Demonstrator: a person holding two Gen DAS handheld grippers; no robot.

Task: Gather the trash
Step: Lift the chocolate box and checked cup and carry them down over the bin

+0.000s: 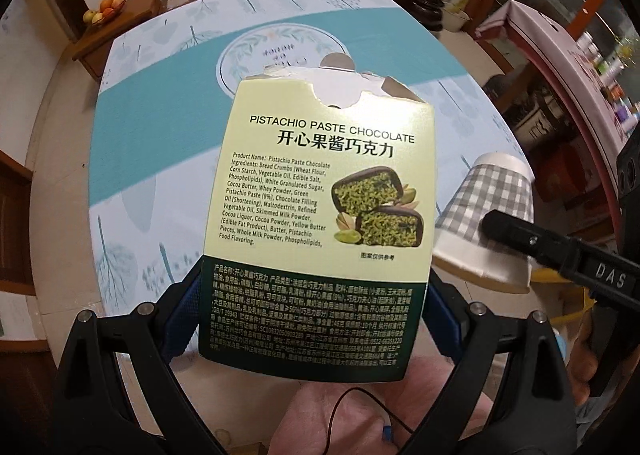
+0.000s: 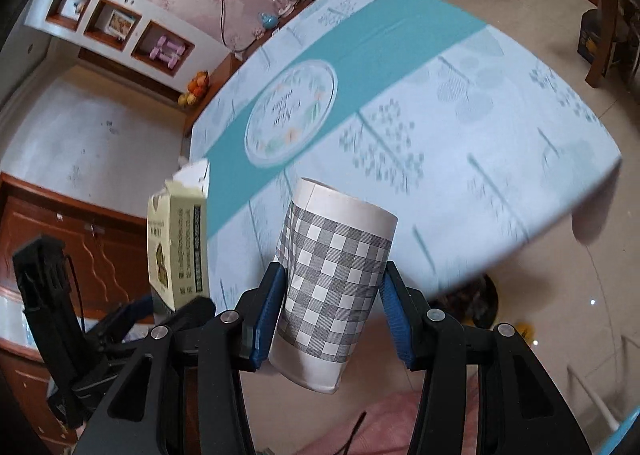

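Note:
My left gripper is shut on an opened pale-green pistachio chocolate box, held up above the near edge of the table; its torn flap points away from me. The box also shows in the right wrist view, to the left of the cup. My right gripper is shut on a grey-and-white checked paper cup, held tilted in the air off the table's near edge. In the left wrist view the cup sits at the right, with a right gripper finger across it.
The table wears a light blue cloth with a teal band and a round printed emblem. A fruit bowl stands on a side cabinet at the far left. A dark bin shows on the floor below the table edge.

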